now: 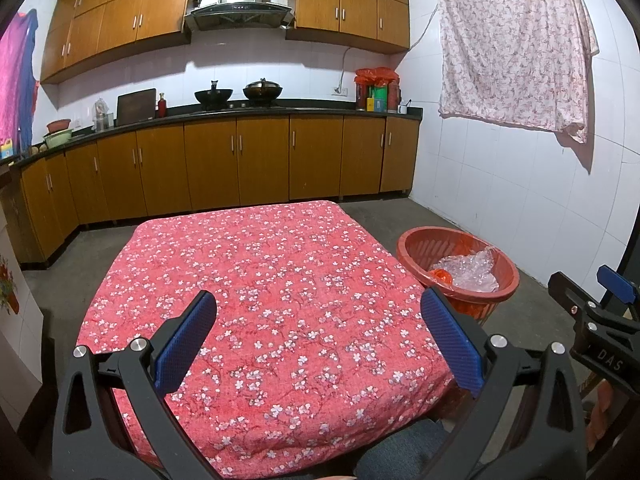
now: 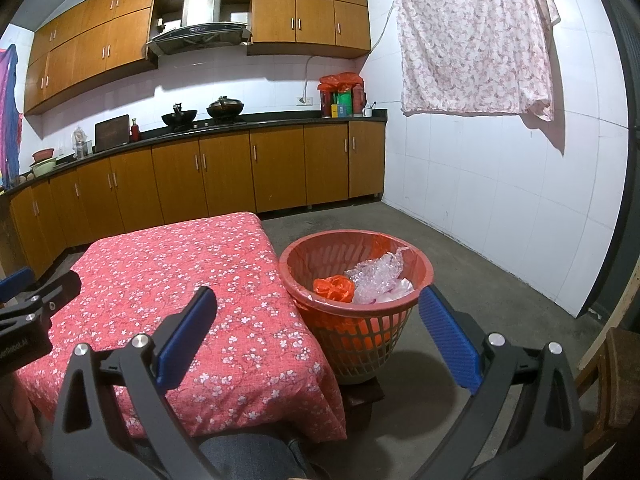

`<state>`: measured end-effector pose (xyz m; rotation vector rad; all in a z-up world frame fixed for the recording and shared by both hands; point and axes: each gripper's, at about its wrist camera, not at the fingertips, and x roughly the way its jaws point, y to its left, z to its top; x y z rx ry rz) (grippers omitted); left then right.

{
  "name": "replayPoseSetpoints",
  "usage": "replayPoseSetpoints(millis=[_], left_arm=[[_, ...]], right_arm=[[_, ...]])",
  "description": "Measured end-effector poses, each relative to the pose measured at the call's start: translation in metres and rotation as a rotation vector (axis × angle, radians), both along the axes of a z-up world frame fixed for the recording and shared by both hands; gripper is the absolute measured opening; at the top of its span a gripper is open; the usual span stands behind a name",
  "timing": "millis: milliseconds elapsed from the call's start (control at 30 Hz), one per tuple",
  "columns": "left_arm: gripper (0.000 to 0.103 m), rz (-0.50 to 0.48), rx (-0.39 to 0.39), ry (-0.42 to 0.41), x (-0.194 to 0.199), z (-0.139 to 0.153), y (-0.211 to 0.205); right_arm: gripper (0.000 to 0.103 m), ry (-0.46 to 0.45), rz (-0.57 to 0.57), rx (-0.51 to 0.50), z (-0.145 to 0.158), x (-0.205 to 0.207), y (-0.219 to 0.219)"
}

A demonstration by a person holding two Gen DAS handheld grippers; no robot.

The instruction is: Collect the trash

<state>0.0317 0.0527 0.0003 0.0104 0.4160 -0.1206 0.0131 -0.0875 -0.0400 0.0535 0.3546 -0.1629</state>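
Left tool (image 1: 318, 338) and right tool (image 2: 318, 338) both agape, empty.

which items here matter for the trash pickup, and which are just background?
Task things:
- red basket beside the table
- clear crumpled plastic inside it
- orange bag inside it
- left gripper, open, empty
- right gripper, open, empty

Just lying about:
- floral tablecloth
- woks on the stove
- hanging sheet
- counter clutter
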Motion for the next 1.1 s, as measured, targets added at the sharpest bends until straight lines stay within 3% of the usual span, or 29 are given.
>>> replayPoseSetpoints(millis=[1100], left_arm=[[0.101, 0.001, 0.002, 0.001, -0.0015, 0.0010, -0.0007]], right_arm=[[0.099, 0.001, 0.000, 0.003, 0.0018, -0.0012, 0.0002]])
